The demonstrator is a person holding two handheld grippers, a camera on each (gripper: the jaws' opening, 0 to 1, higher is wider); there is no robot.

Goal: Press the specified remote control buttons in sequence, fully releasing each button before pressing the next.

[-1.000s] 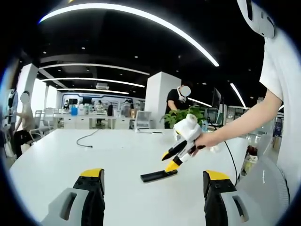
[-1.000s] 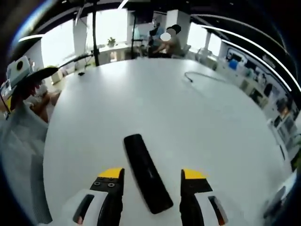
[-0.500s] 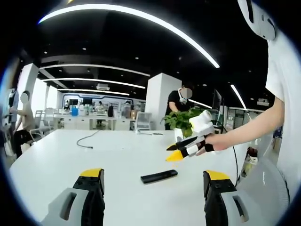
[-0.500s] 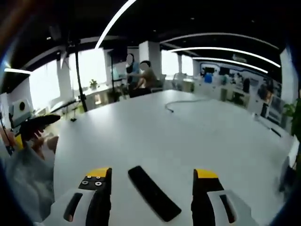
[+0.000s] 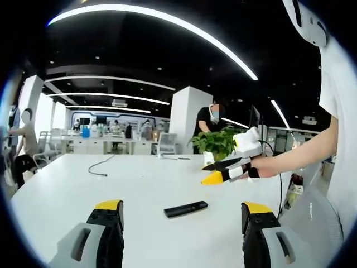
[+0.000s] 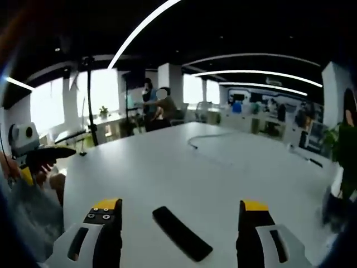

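A black remote control (image 5: 186,209) lies flat on the white table (image 5: 61,195). My left gripper (image 5: 182,207) hovers low over the table just short of the remote, jaws wide open and holding nothing. In the left gripper view a hand holds my right gripper (image 5: 216,173) in the air above and to the right of the remote, apart from it. In the right gripper view the remote (image 6: 181,240) lies between and just ahead of the right gripper's (image 6: 180,205) open jaws, well below them. The left gripper (image 6: 42,155) appears at that view's left edge.
A thin dark cable (image 5: 103,166) curls on the far part of the table; it also shows as the cable (image 6: 209,149) beyond the remote. A potted plant (image 5: 220,142) stands at the table's far right edge. People and desks fill the office behind.
The right gripper has risen off the remote and levelled out, now held higher and further right. The remote lies where it was. The left gripper has stayed put.
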